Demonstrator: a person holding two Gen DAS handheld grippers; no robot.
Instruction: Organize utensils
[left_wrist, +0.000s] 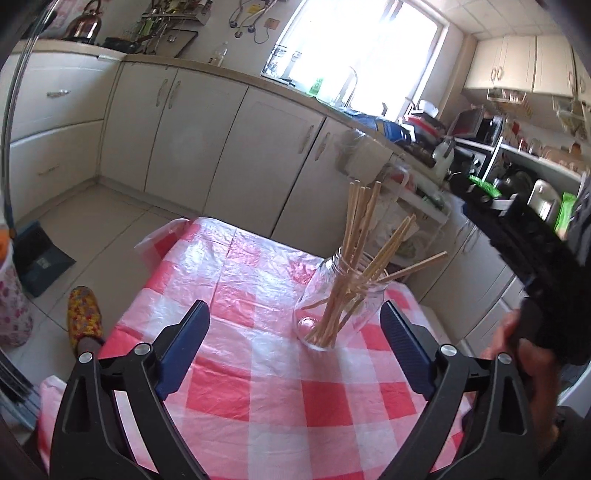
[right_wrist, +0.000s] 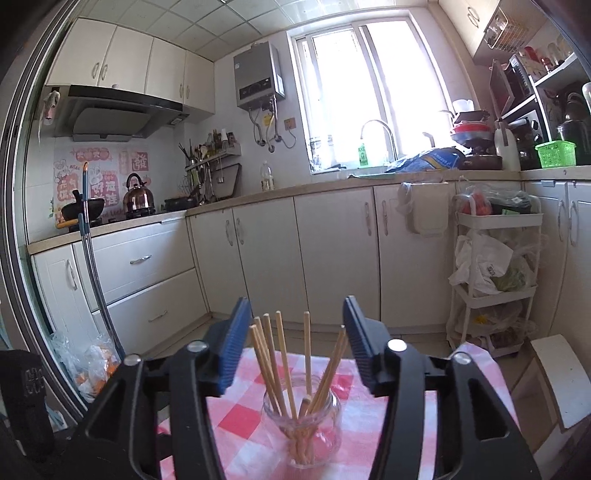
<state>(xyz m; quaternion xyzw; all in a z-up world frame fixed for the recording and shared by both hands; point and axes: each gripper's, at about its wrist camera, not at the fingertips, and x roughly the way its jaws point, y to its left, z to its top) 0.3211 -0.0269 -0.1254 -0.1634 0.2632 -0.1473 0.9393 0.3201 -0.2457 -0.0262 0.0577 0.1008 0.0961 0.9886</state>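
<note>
A clear glass jar (left_wrist: 340, 306) stands on the red-and-white checked tablecloth (left_wrist: 258, 387) and holds several wooden chopsticks (left_wrist: 360, 229) that fan out above its mouth. My left gripper (left_wrist: 294, 309) is open wide just short of the jar, with nothing between its blue pads. In the right wrist view the same jar (right_wrist: 301, 424) sits low in the middle. The chopsticks (right_wrist: 280, 354) rise in the gap of my right gripper (right_wrist: 295, 306), which is open, its pads clear of them. A hand (left_wrist: 517, 343) holds the right gripper's black body at the right edge.
Cream kitchen cabinets (right_wrist: 332, 251) line the wall beyond the table. A white trolley (right_wrist: 495, 295) with bags stands at the right, a mop handle (right_wrist: 92, 258) at the left. A foot in a patterned slipper (left_wrist: 83, 314) and a dustpan (left_wrist: 40, 258) are on the floor left of the table.
</note>
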